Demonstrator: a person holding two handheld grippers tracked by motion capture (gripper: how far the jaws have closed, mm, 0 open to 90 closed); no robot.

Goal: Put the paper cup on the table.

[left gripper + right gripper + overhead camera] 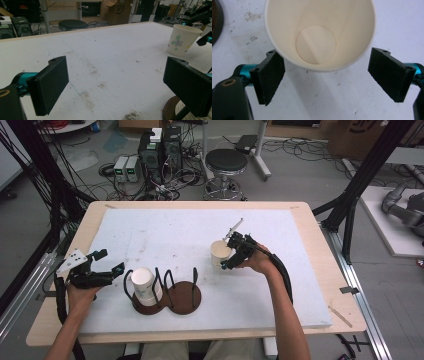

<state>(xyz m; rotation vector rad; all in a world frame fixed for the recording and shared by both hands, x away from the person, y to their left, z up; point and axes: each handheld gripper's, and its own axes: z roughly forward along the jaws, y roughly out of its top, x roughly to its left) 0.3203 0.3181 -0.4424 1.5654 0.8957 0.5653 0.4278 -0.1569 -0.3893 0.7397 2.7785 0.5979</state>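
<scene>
An empty paper cup (220,252) stands upright on the white board (190,235), right of centre; its flower print shows in the left gripper view (182,40). My right gripper (231,258) hovers just over its near rim, jaws open, and looks straight down into the cup (318,32); the pads (270,75) sit apart from the wall. A second white cup (144,284) lies tipped in a dark wire rack (170,292) on a brown base. My left gripper (111,261) is open to the left of that rack, nothing between its jaws (117,82).
The board covers most of a wooden table (320,270). Beyond the far edge are a black stool (226,162), computer boxes (160,150) and tangled cables on the floor. Black frame posts (360,180) stand at both sides.
</scene>
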